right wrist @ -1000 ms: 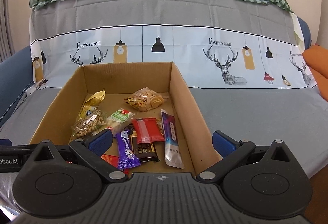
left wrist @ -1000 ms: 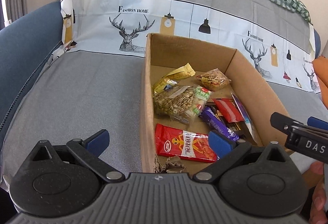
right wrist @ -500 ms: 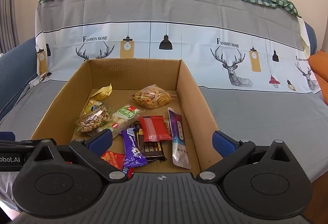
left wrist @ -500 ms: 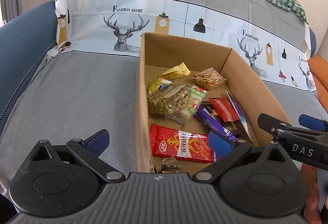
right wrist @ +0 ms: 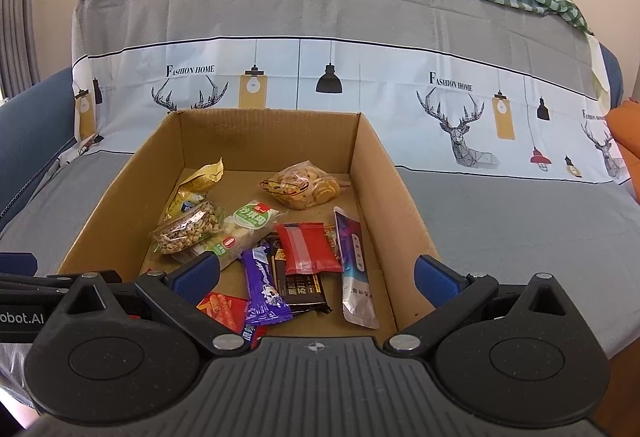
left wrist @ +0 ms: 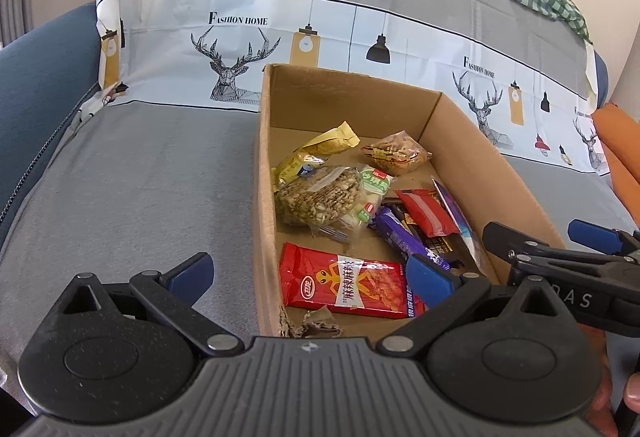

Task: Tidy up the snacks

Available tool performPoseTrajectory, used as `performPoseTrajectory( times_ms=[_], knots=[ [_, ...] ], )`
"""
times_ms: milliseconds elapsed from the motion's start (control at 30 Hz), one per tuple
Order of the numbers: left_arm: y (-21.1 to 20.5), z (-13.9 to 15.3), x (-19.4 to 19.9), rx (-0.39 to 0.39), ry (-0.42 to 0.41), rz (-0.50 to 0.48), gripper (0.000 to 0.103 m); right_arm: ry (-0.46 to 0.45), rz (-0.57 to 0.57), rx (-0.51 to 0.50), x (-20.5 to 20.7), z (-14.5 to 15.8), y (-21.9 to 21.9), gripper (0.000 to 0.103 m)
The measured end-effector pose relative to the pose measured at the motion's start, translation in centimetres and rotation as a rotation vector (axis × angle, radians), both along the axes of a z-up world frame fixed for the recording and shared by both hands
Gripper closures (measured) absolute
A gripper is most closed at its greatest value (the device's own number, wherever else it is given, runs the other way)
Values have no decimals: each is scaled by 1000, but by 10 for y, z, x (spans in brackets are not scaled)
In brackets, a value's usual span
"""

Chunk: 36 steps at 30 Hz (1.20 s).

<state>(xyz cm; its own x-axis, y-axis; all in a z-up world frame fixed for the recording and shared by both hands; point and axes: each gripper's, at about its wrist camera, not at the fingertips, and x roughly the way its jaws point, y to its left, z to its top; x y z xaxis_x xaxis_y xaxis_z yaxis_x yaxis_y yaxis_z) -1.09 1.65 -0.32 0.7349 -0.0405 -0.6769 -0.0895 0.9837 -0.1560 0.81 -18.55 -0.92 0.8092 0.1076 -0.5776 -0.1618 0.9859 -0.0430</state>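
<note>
An open cardboard box sits on a grey sofa cover and holds several snack packets. Among them are a red packet, a peanut bag, a purple bar, a small red pack, a cookie bag and a yellow wrapper. My left gripper is open and empty over the box's near left wall. My right gripper is open and empty over the box's near edge; it also shows in the left wrist view.
The grey cover spreads flat left of the box and also to its right. The sofa back with deer and lamp prints rises behind. A blue armrest is at the left, an orange cushion at the right.
Both grippers have drifted slightly back and up from the box, so it sits a little lower and farther in view. Both stay open and empty. The snacks have not moved.
</note>
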Motion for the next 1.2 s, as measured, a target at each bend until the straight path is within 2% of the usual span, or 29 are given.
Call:
performPoseTrajectory(
  times_ms=[900, 1200],
  knots=[
    [-2, 3, 2, -22, -14, -34, 1, 30, -11, 26, 5, -1, -1, 1],
    [-4, 7, 1, -40, -58, -71, 0, 60, -13, 60, 7, -2, -4, 1]
  ],
)
